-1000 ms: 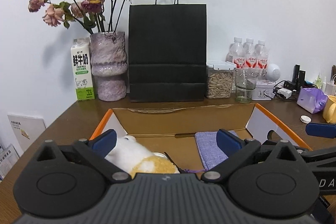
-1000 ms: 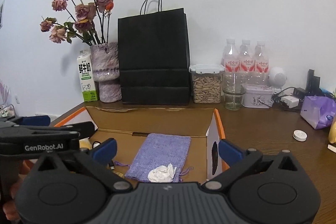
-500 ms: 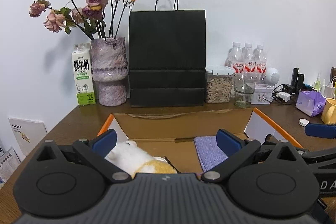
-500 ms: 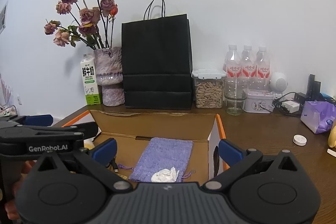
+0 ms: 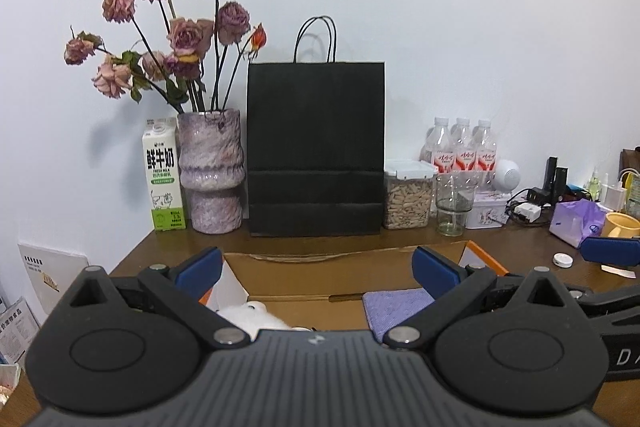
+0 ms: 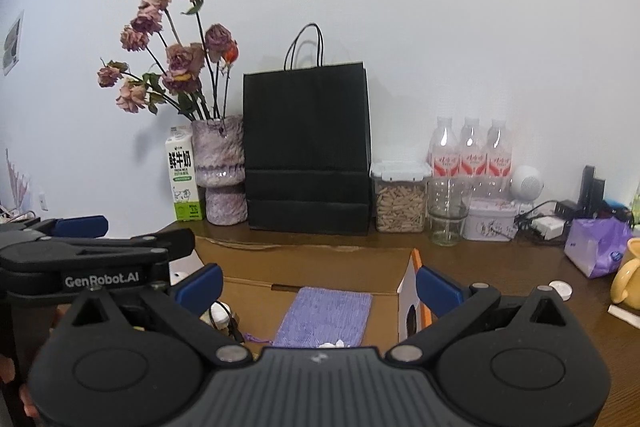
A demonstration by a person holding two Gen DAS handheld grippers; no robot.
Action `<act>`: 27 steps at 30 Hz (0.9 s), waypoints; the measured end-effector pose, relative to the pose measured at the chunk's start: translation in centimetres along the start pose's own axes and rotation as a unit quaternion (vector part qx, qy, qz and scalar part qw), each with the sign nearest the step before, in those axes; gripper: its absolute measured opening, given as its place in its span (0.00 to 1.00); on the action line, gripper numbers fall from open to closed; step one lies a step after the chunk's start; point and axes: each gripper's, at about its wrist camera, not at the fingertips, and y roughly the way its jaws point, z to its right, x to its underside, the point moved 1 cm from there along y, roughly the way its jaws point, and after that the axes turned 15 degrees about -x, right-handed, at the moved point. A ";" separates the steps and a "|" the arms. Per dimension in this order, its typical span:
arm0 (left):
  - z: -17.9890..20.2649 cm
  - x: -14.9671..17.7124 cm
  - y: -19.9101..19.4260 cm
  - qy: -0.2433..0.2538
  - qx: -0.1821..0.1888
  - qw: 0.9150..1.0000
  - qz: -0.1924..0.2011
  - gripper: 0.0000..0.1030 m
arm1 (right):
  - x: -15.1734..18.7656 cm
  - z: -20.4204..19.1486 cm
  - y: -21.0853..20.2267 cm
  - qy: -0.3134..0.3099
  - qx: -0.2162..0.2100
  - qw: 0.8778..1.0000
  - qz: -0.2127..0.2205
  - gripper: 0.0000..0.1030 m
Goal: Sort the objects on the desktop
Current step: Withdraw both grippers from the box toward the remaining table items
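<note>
An open cardboard box (image 5: 320, 277) (image 6: 304, 263) with orange-edged flaps sits on the brown desk in front of both grippers. Inside lie a purple cloth pouch (image 5: 394, 307) (image 6: 326, 313), a white plush toy (image 5: 250, 317) at the left, and a small white crumpled piece (image 6: 332, 345) on the pouch's near end. My left gripper (image 5: 316, 267) hangs open above the box's near side, nothing between its blue pads. My right gripper (image 6: 318, 281) is open too, over the pouch, empty. The left gripper's body (image 6: 88, 259) shows at the left of the right wrist view.
Along the wall stand a milk carton (image 5: 163, 175), a vase of dried roses (image 5: 211, 171), a black paper bag (image 5: 316, 151), a seed jar (image 5: 408, 199), a glass (image 5: 454, 205) and three bottles (image 5: 462, 151). At right lie a purple tissue pack (image 6: 598, 247), a yellow mug (image 6: 630, 279) and a white cap (image 6: 560, 289).
Both grippers have risen and tilted up, so the box and its contents sit lower in view and more wall shows. Both jaws stay open and empty.
</note>
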 end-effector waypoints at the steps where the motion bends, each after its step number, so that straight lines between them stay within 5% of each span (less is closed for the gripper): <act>1: -0.1 -0.1 -0.4 0.001 0.000 1.000 0.002 1.00 | -0.2 -0.2 -0.4 -0.002 0.000 1.000 0.003 1.00; 13: -2.4 -0.5 -5.0 0.003 -0.006 1.000 0.012 1.00 | -0.6 -3.1 -5.5 -0.024 -0.012 0.999 0.018 1.00; 27: -6.2 2.9 -8.9 0.015 -0.017 1.000 -0.021 1.00 | 4.2 -4.9 -9.8 -0.029 -0.011 0.999 -0.027 1.00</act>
